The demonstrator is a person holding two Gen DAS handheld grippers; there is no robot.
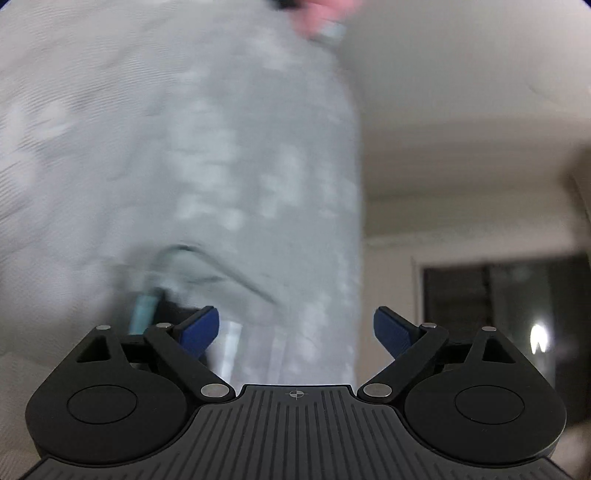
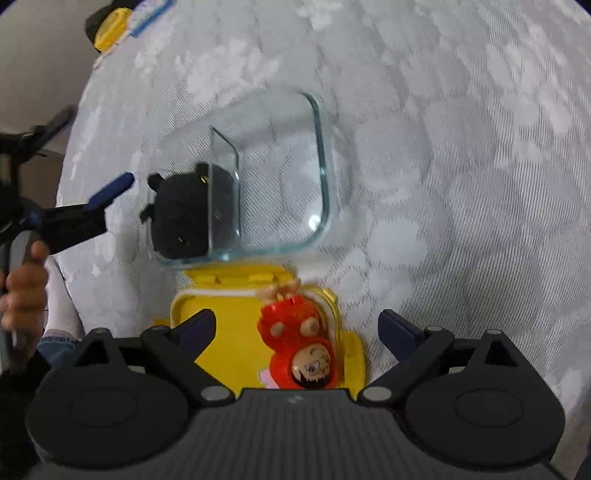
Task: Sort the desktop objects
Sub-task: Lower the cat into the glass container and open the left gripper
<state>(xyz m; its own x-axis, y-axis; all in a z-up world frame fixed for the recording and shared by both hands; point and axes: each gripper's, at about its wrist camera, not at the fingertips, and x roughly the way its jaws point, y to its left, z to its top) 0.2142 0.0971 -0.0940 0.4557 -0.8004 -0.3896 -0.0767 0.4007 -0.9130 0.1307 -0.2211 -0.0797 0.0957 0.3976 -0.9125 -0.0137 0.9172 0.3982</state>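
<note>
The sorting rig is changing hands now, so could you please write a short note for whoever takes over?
Left tongs: open, nothing between them, off to the container's side.
Right tongs: open, empty, over the yellow lid.
Glass container: on the patterned cloth, with a black pouch at its near-left end.
Red toy figure: lying on the yellow lid, in front of the container.
Done: pouch appears placed.
Left: probably move the figure into the container; a yellow-and-blue item sits at the cloth's far edge.
</note>
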